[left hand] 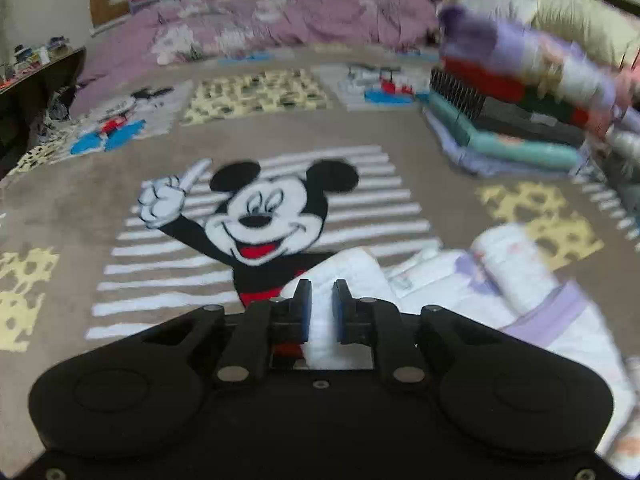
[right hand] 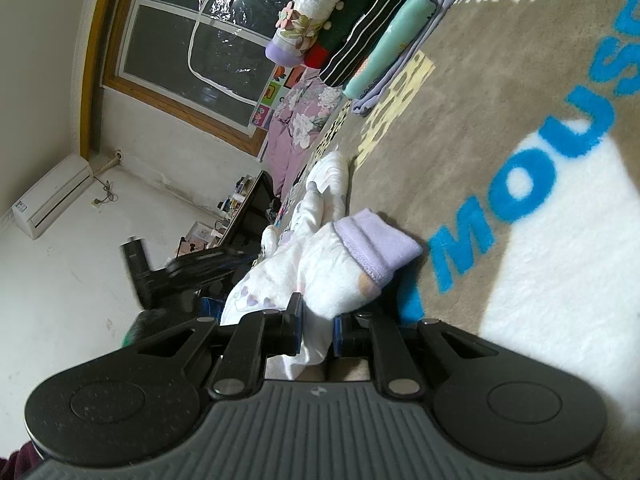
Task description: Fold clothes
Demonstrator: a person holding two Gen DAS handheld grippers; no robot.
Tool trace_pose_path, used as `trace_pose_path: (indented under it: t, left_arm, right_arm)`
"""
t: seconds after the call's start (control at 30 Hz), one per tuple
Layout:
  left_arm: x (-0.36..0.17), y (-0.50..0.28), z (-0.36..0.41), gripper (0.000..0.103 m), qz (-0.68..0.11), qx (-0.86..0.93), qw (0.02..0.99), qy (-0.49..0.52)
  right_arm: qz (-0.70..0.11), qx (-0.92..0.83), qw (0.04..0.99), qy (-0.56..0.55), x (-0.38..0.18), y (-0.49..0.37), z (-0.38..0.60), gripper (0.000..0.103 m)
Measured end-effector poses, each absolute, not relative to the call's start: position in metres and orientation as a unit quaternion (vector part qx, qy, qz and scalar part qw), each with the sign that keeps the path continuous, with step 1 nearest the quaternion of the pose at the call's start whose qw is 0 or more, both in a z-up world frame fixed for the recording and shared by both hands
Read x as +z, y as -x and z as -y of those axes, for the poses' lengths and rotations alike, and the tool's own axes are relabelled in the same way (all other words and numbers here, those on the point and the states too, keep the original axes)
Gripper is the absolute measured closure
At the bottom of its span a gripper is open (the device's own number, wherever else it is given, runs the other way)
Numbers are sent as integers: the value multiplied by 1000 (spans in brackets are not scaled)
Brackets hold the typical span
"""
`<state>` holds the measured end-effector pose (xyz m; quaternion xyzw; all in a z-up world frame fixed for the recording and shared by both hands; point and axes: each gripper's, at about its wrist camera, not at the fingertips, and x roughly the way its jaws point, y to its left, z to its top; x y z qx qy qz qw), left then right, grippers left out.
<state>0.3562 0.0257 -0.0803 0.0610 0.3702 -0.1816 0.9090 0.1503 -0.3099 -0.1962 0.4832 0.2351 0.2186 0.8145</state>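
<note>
A white garment [left hand: 500, 280] with pale prints and a lilac cuff [left hand: 548, 316] lies crumpled on a grey Mickey Mouse blanket [left hand: 120, 184]. My left gripper [left hand: 322, 298] is shut on a fold of its white cloth at the garment's left edge. In the right wrist view the same garment [right hand: 320, 256] stretches away from me, its lilac cuff [right hand: 376, 244] to the right. My right gripper [right hand: 316, 320] is shut on the garment's near white edge. The left gripper [right hand: 200, 268] shows dark and blurred at the garment's left side.
A stack of folded clothes [left hand: 520, 120] stands at the right on the blanket; it also shows in the right wrist view [right hand: 360, 32]. A purple floral quilt [left hand: 280, 24] lies at the back. A dark table [left hand: 36, 88] with small items stands at the left.
</note>
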Motion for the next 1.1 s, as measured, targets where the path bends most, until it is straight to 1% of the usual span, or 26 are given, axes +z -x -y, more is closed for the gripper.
trace_pose_path:
  t: [0.03, 0.07, 0.13, 0.3, 0.47, 0.57, 0.83, 0.9, 1.0, 1.1]
  left_arm:
    - [-83, -361, -25, 94, -376, -185, 905, -65]
    - [-86, -366, -25, 97, -383, -189, 902, -69]
    - [-92, -376, -24, 99, -395, -196, 894, -76]
    - [-104, -396, -24, 100, -422, -212, 878, -82]
    - [-116, -386, -23, 101, -399, -195, 893, -70]
    - [-108, -384, -14, 100, -398, -184, 893, -102]
    - [-78, -328, -32, 99, -357, -186, 911, -87]
    - [-71, -314, -37, 96, -346, -187, 916, -81]
    - [-60, -291, -45, 96, -329, -189, 922, -73]
    - [-70, -273, -45, 96, -330, -195, 921, -65]
  right_arm:
    - [-235, 219, 814, -483, -196, -150, 310, 87]
    - [-235, 219, 814, -483, -196, -151, 310, 87]
    - [-236, 219, 814, -484, -196, -151, 310, 87]
    - [-236, 221, 812, -486, -197, -152, 310, 87]
    - [-236, 222, 813, -484, -198, -152, 310, 87]
    - [-234, 223, 813, -483, -197, -151, 310, 87]
    - [-231, 222, 816, -481, -196, -150, 309, 87]
    - [-232, 222, 815, -482, -196, -150, 310, 87]
    - [-232, 222, 815, -482, -196, -151, 310, 87]
    - [-233, 222, 815, -482, -196, -151, 310, 87]
